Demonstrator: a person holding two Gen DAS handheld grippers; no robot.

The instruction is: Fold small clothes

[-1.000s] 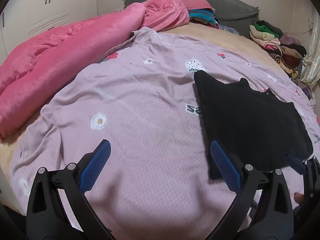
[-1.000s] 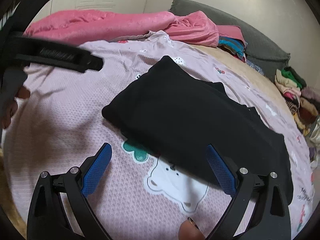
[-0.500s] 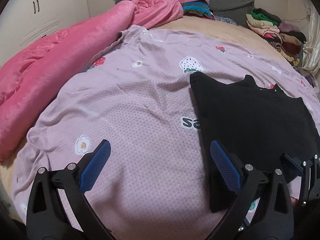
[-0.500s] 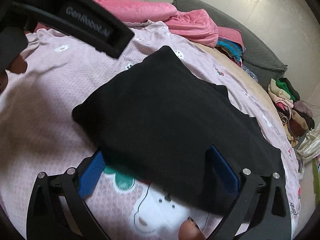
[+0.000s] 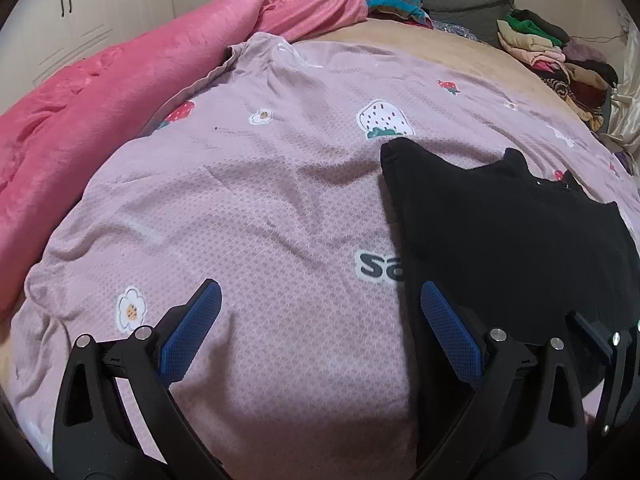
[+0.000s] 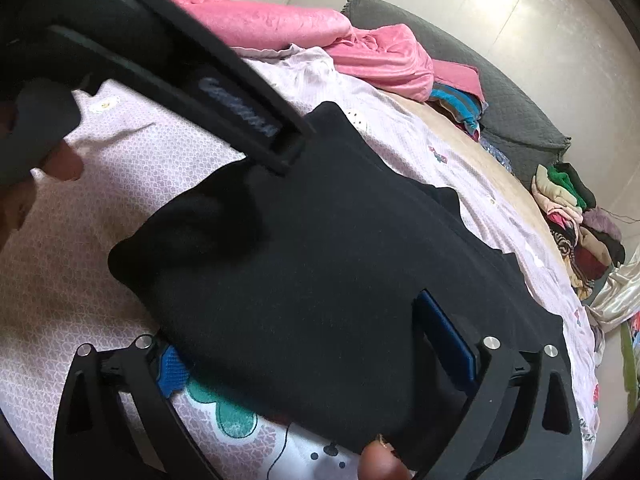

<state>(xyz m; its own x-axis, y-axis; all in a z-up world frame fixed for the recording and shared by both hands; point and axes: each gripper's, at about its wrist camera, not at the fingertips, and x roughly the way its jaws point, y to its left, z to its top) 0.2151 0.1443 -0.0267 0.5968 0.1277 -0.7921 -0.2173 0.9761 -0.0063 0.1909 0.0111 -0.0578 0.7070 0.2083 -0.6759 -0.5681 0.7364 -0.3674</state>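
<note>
black garment [image 6: 320, 264] is being straddled by the closing, wide right gripper [image 6: 320, 364]; left gripper [image 5: 320, 328] is being held wide, empty; near edge likely needs pinching next.

you can read "sa" in dark letters on a white patch of the sheet [image 5: 280, 208], cut off at 3 o'clock by the garment [image 5: 500, 240]. lettering on the left gripper [image 6: 240, 108] is too blurred.

**Hidden or unclear**

Black garment [image 6: 320, 248]: near edge covers most of the right gripper's [image 6: 320, 352] left pad; lower right corner cut off in the left wrist view. Left gripper [image 6: 168, 92]: blurred, lettering unreadable. Clothes pile [image 5: 560, 56]: items indistinguishable.
</note>
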